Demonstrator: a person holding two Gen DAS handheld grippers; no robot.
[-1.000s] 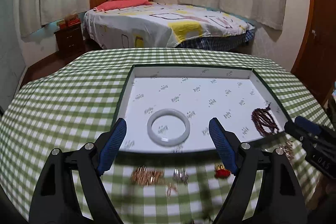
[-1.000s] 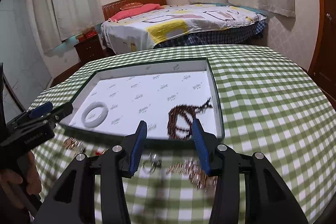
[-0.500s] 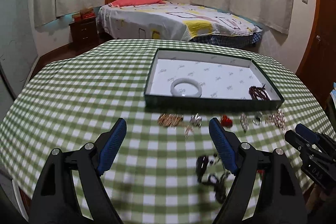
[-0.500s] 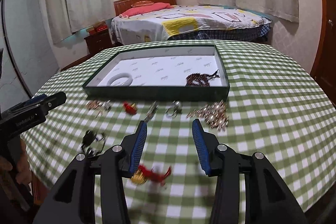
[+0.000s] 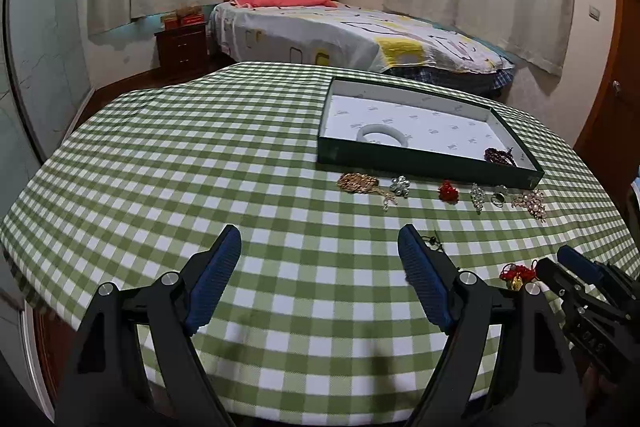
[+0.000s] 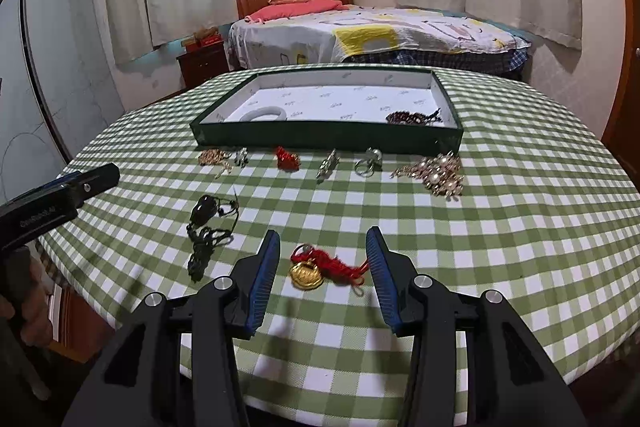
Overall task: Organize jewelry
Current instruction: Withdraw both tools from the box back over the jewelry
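In the left wrist view, the shallow dark-green cardboard tray sat at two o'clock on the green-checked bench, evidently the sorting destination, already holding a white bangle; the left tongs gaped wide, empty. In the right wrist view, the right tongs stood half-spread, released, bracketing a gold medallion on red cord, probably the next pick.

The left gripper's finger hides most of the black cord necklace.
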